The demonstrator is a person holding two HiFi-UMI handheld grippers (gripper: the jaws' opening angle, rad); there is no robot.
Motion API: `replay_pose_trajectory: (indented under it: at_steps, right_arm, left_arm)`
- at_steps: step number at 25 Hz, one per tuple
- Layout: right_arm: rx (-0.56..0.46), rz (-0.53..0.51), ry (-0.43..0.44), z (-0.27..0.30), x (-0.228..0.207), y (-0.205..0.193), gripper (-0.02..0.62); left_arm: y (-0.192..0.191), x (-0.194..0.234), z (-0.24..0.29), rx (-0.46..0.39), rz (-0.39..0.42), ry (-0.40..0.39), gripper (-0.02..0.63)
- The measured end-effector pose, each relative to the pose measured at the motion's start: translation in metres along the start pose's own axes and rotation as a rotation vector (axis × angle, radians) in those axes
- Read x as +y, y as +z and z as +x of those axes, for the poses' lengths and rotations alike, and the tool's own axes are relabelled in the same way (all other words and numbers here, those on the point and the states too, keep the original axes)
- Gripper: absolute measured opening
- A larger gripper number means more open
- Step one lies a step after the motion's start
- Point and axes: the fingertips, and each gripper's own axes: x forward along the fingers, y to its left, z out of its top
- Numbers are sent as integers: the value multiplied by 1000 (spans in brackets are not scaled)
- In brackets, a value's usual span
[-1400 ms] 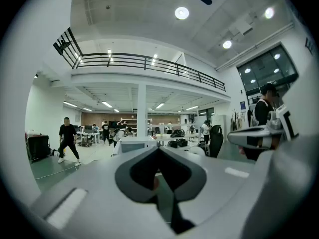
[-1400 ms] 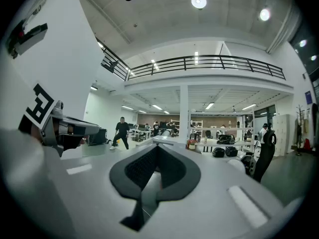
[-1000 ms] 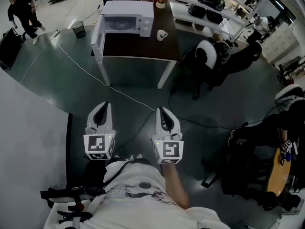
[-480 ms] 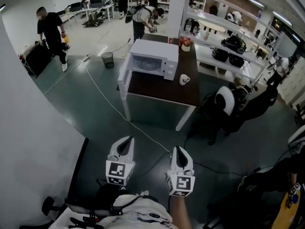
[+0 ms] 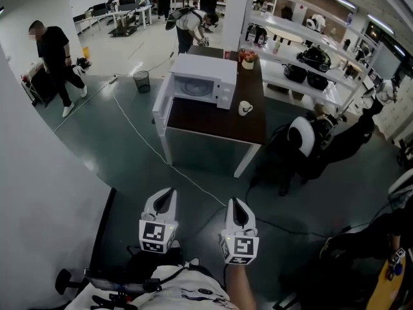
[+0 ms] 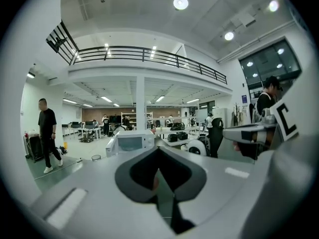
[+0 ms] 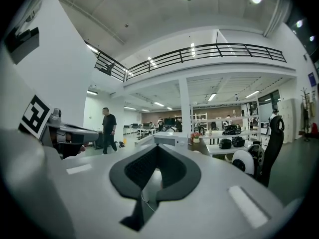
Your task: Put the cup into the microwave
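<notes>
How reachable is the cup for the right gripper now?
Likely not yet: the right gripper, shut and empty, hangs over the floor, well short of the table where the cup stands beside the microwave.

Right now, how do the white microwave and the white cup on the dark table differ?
The white box-shaped microwave is far larger than the small white cup. The microwave's door is swung open at its left; the cup stands outside it, to its right. The microwave fills the dark-topped table's left side, the cup sits near its right edge. Both are white, apart, on that table.
</notes>
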Motion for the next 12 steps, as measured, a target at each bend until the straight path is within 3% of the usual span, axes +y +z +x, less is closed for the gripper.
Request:
replay_pose_trajectory:
  at_steps: [12]
  right_arm:
    - [5,-23,-41,78,-4,16,2]
  left_arm:
    - [12,35,79,-15,-25,-82,-3]
